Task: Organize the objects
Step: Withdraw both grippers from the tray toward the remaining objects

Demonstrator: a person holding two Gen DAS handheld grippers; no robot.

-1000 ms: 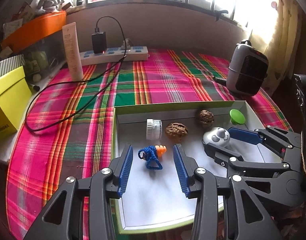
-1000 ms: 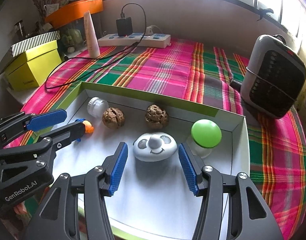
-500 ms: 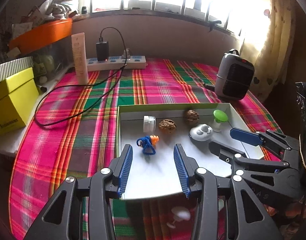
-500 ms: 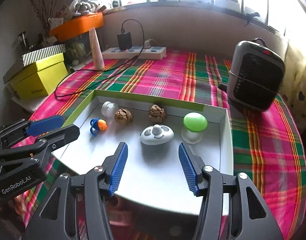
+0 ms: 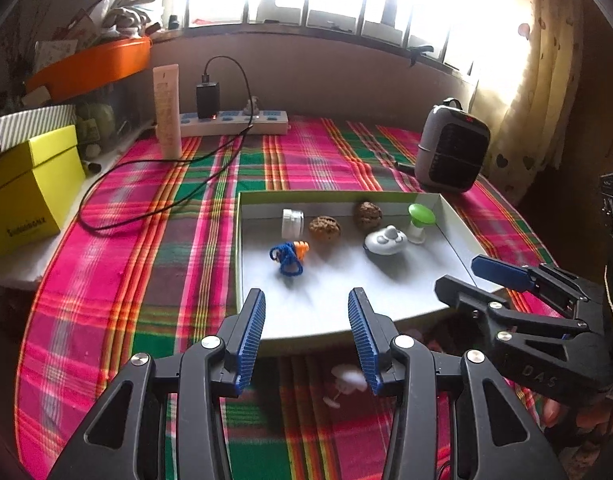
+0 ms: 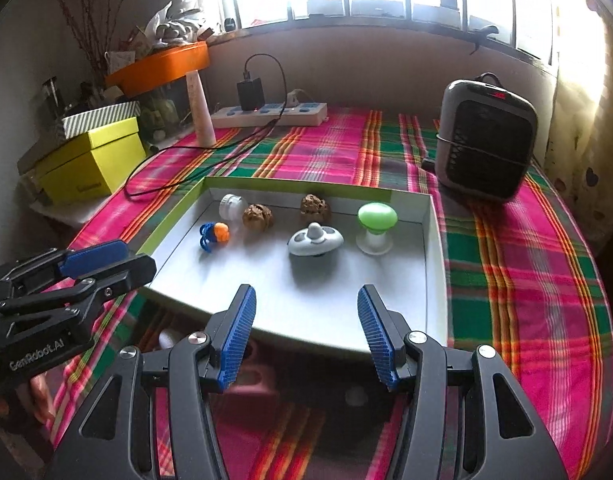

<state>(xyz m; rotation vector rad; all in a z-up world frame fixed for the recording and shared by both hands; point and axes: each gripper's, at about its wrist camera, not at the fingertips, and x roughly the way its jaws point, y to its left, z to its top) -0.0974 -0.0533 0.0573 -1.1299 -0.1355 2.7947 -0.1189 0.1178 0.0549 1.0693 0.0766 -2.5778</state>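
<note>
Both tools hang with their blue-ribbed pads apart and nothing between them: our left tool [image 5: 304, 336] stands moderately open over the near edge of the shallow white cardboard tray with the lime-green rim [image 5: 458, 216], and our right tool [image 6: 306, 334] gapes a little wider over that same near edge, touching nothing.

Just past the pads we see the tray's contents spread along its far half. A blue-and-orange knotted cord trinket [image 5: 289, 256] lies nearest the left tool. Behind it a small white ribbed cap [image 5: 292, 222] lies on its side, beside a brown wrinkled walnut [image 5: 324, 228]. A second brown walnut [image 5: 368, 216] lies farther along near the far wall. A grey-white dome-shaped toy with a knob nose [image 6: 315, 239] sits toward the middle, and a green mushroom-shaped piece on a white stem [image 6: 376, 224] stands upright just beside it.

The tray rests on a tabletop covered in pink, green and orange plaid cloth [image 5: 146, 264]. Well beyond stand a grey portable heater [image 6: 484, 140], a white power strip with a black charger [image 5: 234, 122] and a yellow box [image 5: 30, 196].
</note>
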